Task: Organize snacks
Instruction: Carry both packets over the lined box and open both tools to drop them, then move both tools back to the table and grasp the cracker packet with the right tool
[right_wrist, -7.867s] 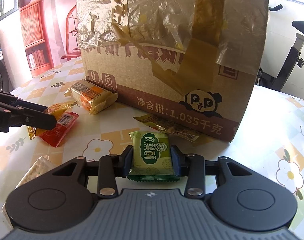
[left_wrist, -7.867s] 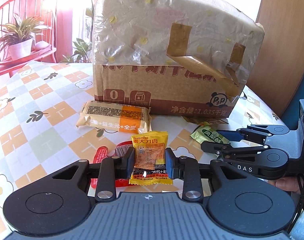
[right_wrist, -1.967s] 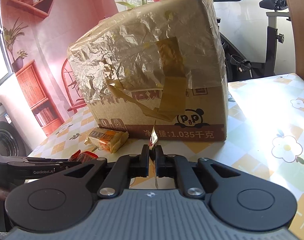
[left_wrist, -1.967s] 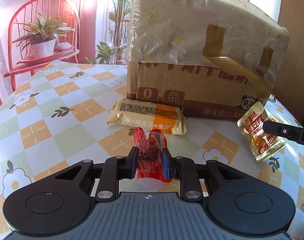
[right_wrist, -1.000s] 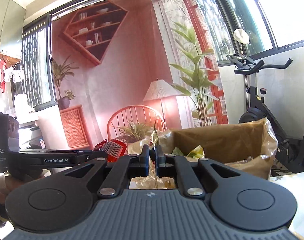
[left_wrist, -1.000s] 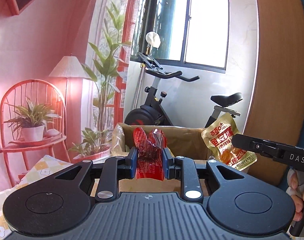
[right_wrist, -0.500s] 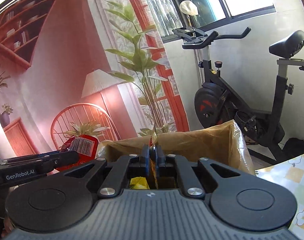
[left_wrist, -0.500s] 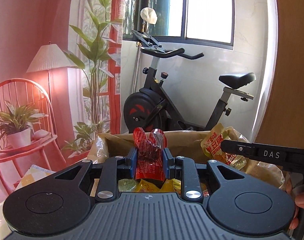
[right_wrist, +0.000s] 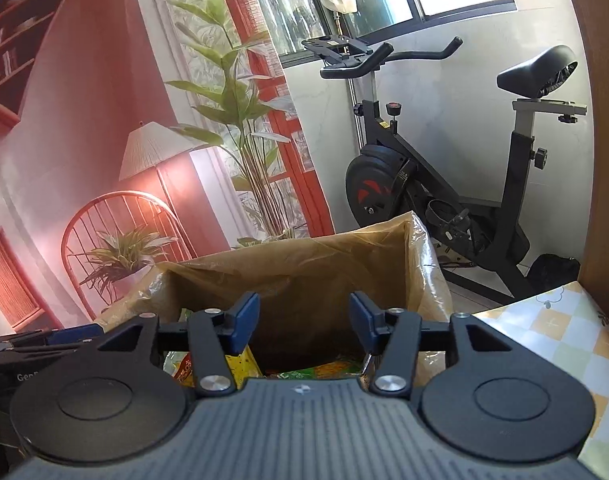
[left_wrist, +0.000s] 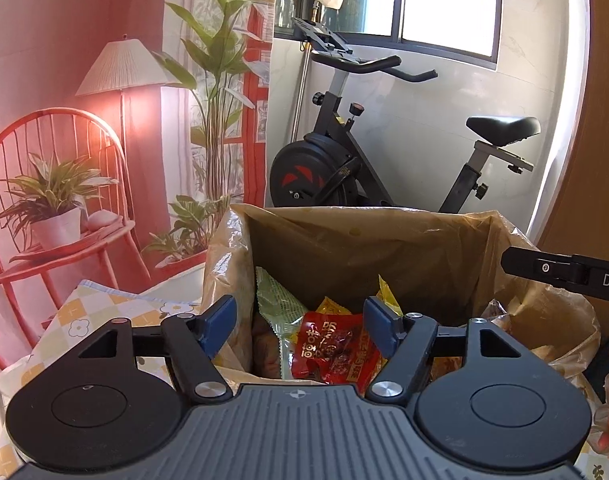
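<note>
With both grippers poised over the open cardboard box [left_wrist: 368, 240], looks well along, judging by the pile inside. Left gripper [left_wrist: 298, 326] spread wide, fingers [left_wrist: 218, 318] empty; red snack packet [left_wrist: 332, 350] lying loose in the box on a green packet [left_wrist: 276, 304] and yellow wrappers. Right gripper [right_wrist: 304, 322] likewise parted wide, gripping nothing. Probably several snacks stowed; cannot tell whether any are left on the worktop [right_wrist: 560, 332], mostly out of frame. Box floor hidden by gripper bodies; in the right wrist view only slivers of packets visible. Wrapper print too small to read.
</note>
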The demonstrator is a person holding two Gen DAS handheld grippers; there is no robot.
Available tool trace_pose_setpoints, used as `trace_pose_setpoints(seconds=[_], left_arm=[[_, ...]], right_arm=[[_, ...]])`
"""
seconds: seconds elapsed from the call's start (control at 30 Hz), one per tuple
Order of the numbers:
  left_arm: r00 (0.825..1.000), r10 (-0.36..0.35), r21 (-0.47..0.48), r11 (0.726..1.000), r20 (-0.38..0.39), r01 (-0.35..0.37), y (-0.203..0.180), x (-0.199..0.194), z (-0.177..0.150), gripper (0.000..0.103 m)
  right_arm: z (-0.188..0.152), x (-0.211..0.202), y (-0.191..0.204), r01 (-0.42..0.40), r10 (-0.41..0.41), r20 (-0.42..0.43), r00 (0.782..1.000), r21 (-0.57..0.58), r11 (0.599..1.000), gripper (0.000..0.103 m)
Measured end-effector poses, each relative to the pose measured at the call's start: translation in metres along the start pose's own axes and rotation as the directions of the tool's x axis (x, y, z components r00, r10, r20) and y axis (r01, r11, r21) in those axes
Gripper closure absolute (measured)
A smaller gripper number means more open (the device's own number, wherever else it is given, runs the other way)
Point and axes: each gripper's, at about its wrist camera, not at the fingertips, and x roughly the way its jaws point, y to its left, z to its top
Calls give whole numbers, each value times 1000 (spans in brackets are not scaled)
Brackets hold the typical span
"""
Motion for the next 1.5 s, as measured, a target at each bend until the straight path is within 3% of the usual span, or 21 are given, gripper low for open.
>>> trace_pose_setpoints(seconds=[0.13,0.37,0.67,0.87,1.23,1.37,1.5], left_arm=[[1000,-21,5,1000,13,21,-1,-21,-5,20],[999,-16,12,1000,31,16,1,-55,-22,16],[1000,-14,-18,1000,26,15,18,-82,-48,12],[1000,-19,-26,999,-12,18,34,-95,-74,12],[994,20,-44,999,-103,-25,58,-103,-124,12],[989,24,-45,999,-144,-31,60,-101,-142,12],[984,30,-35,999,-176,-37,62,-96,-153,12]], right_arm=[[-5,-13,12,-29,30,29,999,-23,999,23],[-28,-31,45,-37,45,45,998,-163,986,12],[-58,-49,55,-27,31,30,999,-118,993,10],[-83,-66,71,-40,47,32,998,-204,978,10],[-153,-58,89,-120,74,-185,980,-246,962,10],[-185,-55,89,-118,37,-298,954,-259,959,10],[-211,-50,92,-147,16,-408,913,-292,945,10]])
